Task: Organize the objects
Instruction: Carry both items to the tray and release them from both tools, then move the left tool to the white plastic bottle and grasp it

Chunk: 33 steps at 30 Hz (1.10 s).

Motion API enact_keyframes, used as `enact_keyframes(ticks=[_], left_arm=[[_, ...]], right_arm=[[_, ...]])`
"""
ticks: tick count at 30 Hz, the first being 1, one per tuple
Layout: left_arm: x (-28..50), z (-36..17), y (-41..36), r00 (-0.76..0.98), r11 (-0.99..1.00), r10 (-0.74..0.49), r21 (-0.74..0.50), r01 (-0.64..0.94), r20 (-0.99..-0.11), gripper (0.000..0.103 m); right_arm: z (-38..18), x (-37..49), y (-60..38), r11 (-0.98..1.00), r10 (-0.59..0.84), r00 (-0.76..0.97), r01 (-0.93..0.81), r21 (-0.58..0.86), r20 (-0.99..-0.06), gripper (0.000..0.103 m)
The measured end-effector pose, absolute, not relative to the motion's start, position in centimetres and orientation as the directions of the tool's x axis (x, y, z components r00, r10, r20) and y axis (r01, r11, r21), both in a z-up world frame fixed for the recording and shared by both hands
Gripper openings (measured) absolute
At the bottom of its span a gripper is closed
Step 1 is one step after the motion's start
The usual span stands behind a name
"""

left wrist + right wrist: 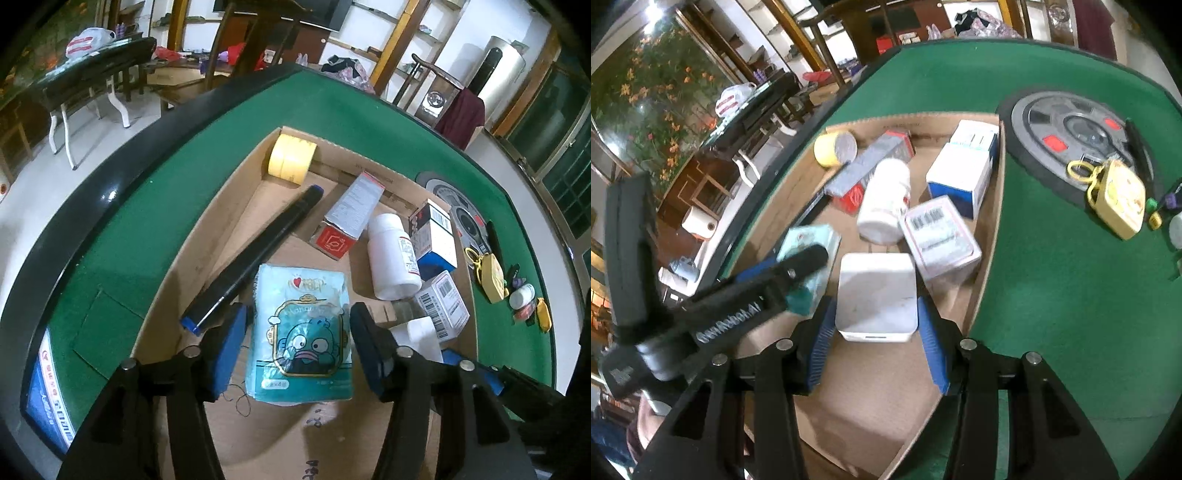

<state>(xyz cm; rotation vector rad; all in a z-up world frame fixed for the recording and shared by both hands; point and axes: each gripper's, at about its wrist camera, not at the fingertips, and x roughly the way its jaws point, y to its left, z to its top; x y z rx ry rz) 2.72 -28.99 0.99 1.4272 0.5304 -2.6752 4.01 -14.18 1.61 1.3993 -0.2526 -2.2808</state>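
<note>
You are holding both grippers over the shallow cardboard box (pixel 207 236) sitting on the green table (pixel 155 192). Your left gripper (pixel 297 339) is straddling the teal cartoon tissue pack (pixel 301 332), which is lying flat on the box floor; its blue pads are standing clear of the pack's edges, so the jaws are apart and nothing is clamped. Your right gripper (pixel 875 325) is framing the white square box (pixel 876 295) (the pads are sitting right at its sides, and I cannot tell whether they are pressing). Inside the cardboard box, a long black tube (pixel 255 254) is lying beside the pack, a yellow tape roll (pixel 291 158) is leaning in the far corner, and a white bottle (pixel 393 258) is lying among small cartons. A yellow pouch (pixel 1117 197) is resting outside, partly on the grey disc (pixel 1071 136).
</note>
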Motion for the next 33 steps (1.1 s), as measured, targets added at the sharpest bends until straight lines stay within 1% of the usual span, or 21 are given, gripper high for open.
enact_keyframes(ticks=[2,5,10,12,15,18,22,25,26,27,29,33], left_arm=[[3.1,1.3,-29.0,-0.582,-0.941,0.088,-0.259,0.216,-0.809,0.056],[3.5,1.9,-29.1,-0.597,-0.94,0.081,-0.261,0.221,-0.798,0.06],[4.8,2.9,-28.7,-0.615,-0.945,0.044,-0.233,0.23,-0.787,0.061],[5.3,3.5,-28.4,-0.625,-0.948,0.032,-0.223,0.229,-0.78,0.061],[6.0,4.6,-27.5,-0.643,-0.953,0.021,-0.21,0.219,-0.765,0.062],[6.7,5.7,-26.3,-0.663,-0.96,0.023,-0.203,0.195,-0.748,0.063],[7.7,7.2,-24.2,-0.684,-0.961,0.074,-0.234,0.145,-0.726,0.064],[8.4,8.1,-22.7,-0.694,-0.952,0.149,-0.292,0.091,-0.704,0.065],[8.5,8.3,-22.0,-0.695,-0.946,0.186,-0.318,0.065,-0.695,0.067],[8.5,8.5,-21.1,-0.694,-0.942,0.206,-0.331,0.05,-0.69,0.071],[8.3,8.6,-19.5,-0.681,-0.937,0.252,-0.349,0.005,-0.687,0.074],[7.4,8.4,-15.8,-0.646,-0.942,0.285,-0.331,-0.053,-0.708,0.074]], right_arm=[[1.8,4.3,-14.4,-0.887,-0.452,-0.398,0.297,0.354,-0.798,0.044],[2.1,4.8,-14.5,-0.878,-0.468,-0.4,0.315,0.361,-0.788,0.045],[3.4,5.9,-14.2,-0.868,-0.484,-0.43,0.345,0.357,-0.762,0.046],[4.4,6.5,-13.9,-0.868,-0.486,-0.452,0.352,0.352,-0.748,0.051],[5.5,7.5,-12.9,-0.871,-0.481,-0.489,0.358,0.335,-0.728,0.056],[6.3,8.4,-11.4,-0.879,-0.468,-0.52,0.357,0.316,-0.715,0.058],[6.9,9.0,-8.6,-0.894,-0.442,-0.549,0.331,0.301,-0.709,0.059],[7.1,9.4,-5.0,-0.913,-0.408,-0.576,0.279,0.299,-0.708,0.059],[7.2,9.6,-3.4,-0.92,-0.393,-0.588,0.254,0.299,-0.707,0.059],[7.3,9.7,-1.6,-0.928,-0.371,-0.603,0.222,0.298,-0.706,0.06],[7.3,9.8,1.9,-0.942,-0.325,-0.63,0.151,0.299,-0.705,0.061],[7.3,9.9,10.1,-0.939,-0.24,-0.672,-0.02,0.342,-0.7,0.061]])
